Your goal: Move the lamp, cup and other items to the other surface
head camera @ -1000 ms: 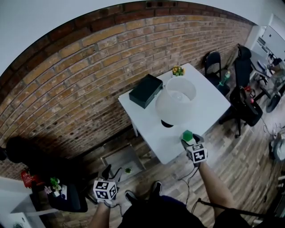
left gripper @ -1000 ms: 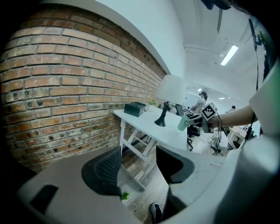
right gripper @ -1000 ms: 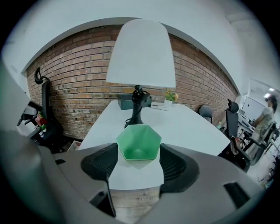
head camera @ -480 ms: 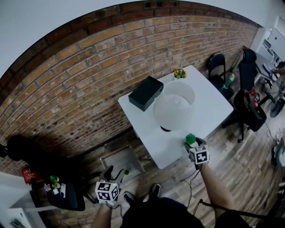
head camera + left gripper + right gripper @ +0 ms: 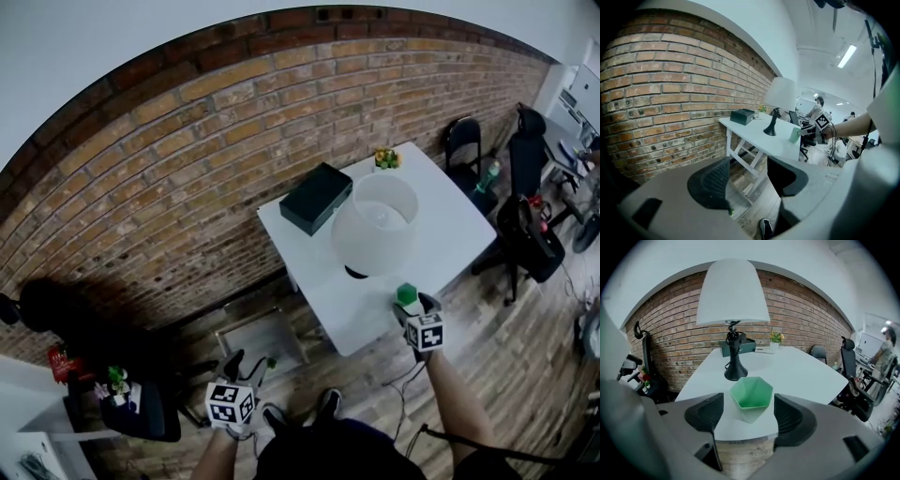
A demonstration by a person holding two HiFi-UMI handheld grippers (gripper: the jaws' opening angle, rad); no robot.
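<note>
The cup [image 5: 751, 399] stands at the near edge of the tabletop [image 5: 801, 369] between the fingers [image 5: 704, 412] of our right gripper [image 5: 749, 414], which have just been spreading clear of it, so we judge it delivered and must next back straight off without tipping it, our left gripper [image 5: 747, 180] spread and empty.

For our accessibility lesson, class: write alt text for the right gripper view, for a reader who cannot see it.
A green hexagonal cup stands near the front edge of a white table, between the right gripper's jaws, which have just been opening and do not touch it. Behind it stand a white-shaded lamp and a dark box, before a brick wall.
</note>
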